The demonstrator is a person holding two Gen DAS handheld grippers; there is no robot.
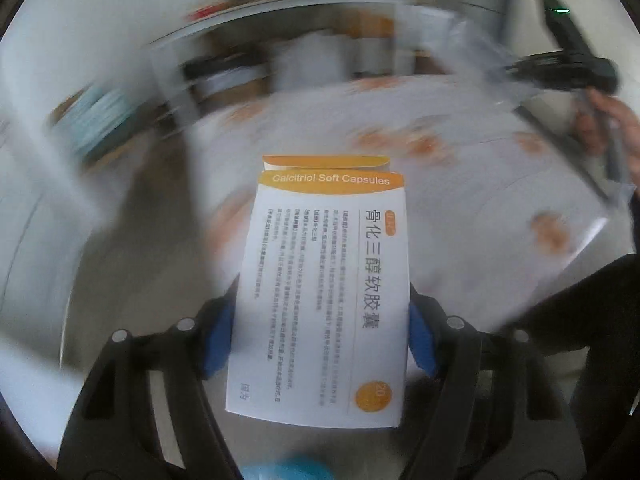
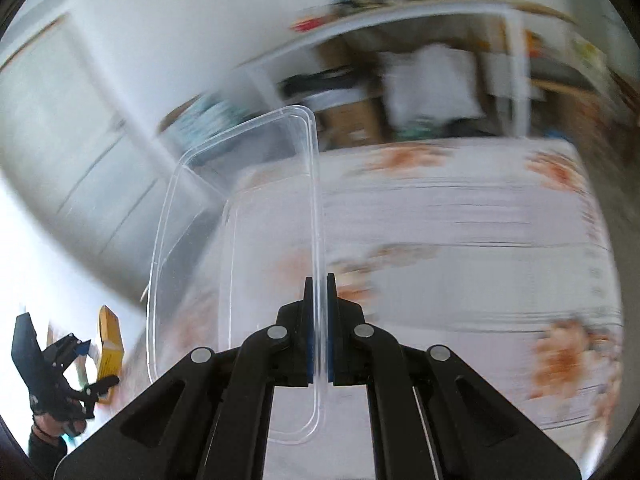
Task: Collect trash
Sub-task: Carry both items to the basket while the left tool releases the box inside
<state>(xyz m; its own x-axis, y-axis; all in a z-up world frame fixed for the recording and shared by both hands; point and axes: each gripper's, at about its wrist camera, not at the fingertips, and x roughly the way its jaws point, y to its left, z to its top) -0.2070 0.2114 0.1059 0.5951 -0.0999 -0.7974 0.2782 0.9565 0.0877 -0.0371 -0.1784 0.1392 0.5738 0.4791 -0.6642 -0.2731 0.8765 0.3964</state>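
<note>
My left gripper is shut on a white and orange medicine box marked "Calcitriol Soft Capsules", held in the air above the table edge. My right gripper is shut on the rim of a clear plastic container, held up over the table. The right wrist view shows the left gripper with the box at the far left. The left wrist view shows the right gripper and the blurred clear container at the upper right.
A table with a white cloth with orange flowers lies below both grippers. Behind it stands a white shelf unit with cluttered items and cardboard boxes. A white wall and door are to the left. Both views are motion-blurred.
</note>
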